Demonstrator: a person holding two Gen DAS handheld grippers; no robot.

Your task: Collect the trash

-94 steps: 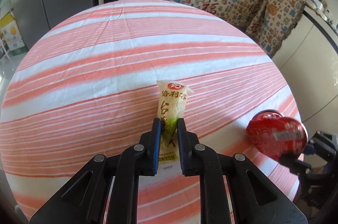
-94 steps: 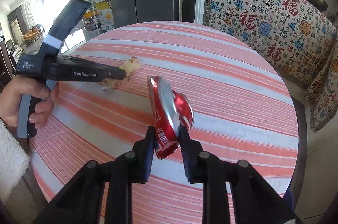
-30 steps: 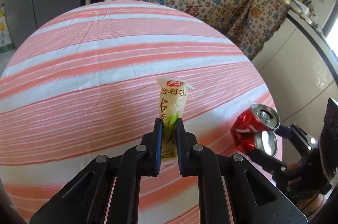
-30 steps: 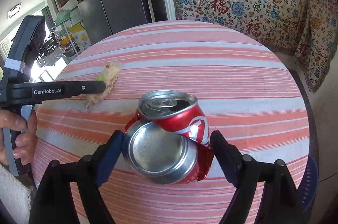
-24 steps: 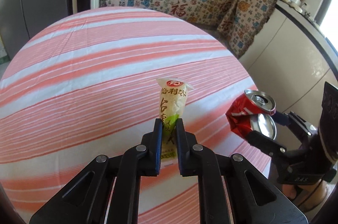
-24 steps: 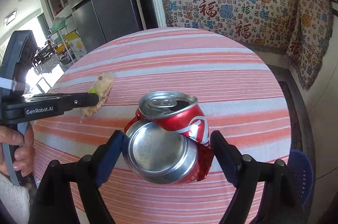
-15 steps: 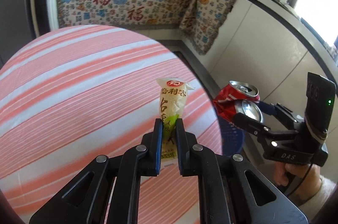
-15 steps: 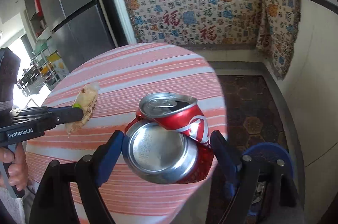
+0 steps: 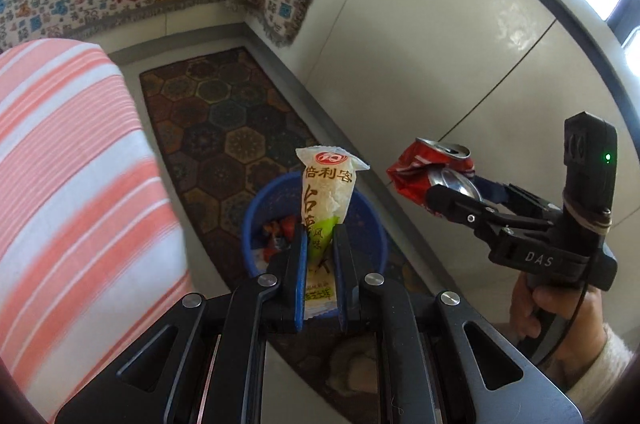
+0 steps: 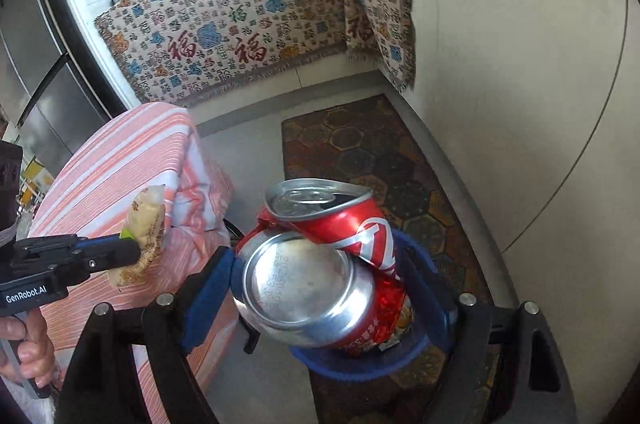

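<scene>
My left gripper (image 9: 318, 236) is shut on a pale snack wrapper (image 9: 326, 190) with red and green print, held upright above a blue trash bin (image 9: 376, 224) on the floor. My right gripper (image 10: 320, 272) is shut on a crushed red soda can (image 10: 320, 256), held over the same blue bin (image 10: 344, 368). In the left wrist view the can (image 9: 432, 170) and right gripper (image 9: 460, 198) hang to the right of the bin. In the right wrist view the wrapper (image 10: 146, 228) and left gripper (image 10: 132, 248) are at the left.
The round table with a pink striped cloth (image 9: 72, 176) stands left of the bin. A patterned rug (image 9: 224, 128) lies under the bin. White cabinets (image 9: 440, 44) run along the right. The bin holds some wrappers (image 9: 276, 232).
Both grippers have swung right off the table and now hang over the blue bin on the floor. Each keeps its hold on its item.
</scene>
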